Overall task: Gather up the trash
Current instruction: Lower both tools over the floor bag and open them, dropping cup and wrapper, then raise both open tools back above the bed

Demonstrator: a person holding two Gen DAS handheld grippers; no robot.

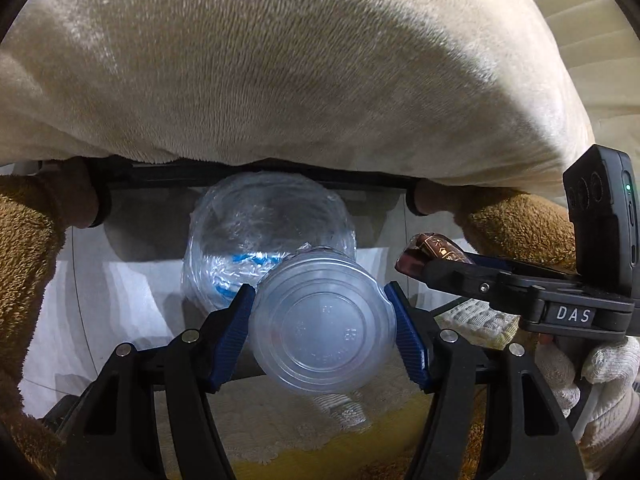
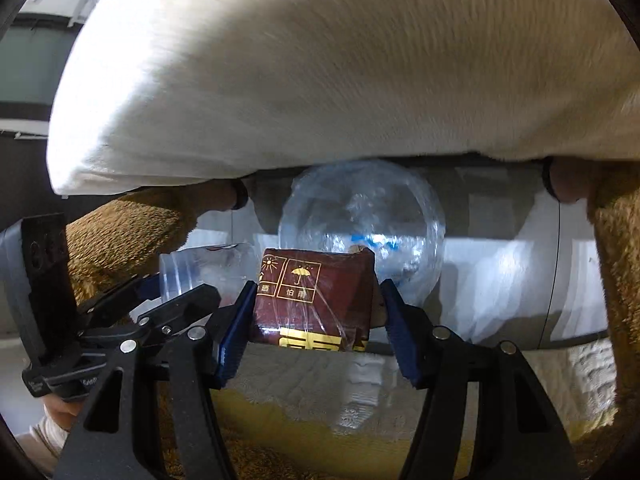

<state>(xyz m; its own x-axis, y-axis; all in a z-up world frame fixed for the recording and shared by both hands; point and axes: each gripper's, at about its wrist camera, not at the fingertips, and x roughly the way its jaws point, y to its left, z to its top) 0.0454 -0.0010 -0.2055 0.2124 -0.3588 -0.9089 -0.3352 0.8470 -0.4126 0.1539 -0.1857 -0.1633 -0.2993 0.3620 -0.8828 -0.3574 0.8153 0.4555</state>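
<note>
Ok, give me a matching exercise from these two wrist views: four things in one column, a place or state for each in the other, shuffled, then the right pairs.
Things:
1. clear plastic cup
2. dark red box
3. plastic-lined bin
4. cream blanket

Places or states:
A. draped overhead, filling the top of both views
B. clamped between the left gripper fingers
C. open-mouthed, ahead of both grippers
D. clamped between the right gripper fingers

Pairs: 1-B, 2-D, 3-C, 4-A
</note>
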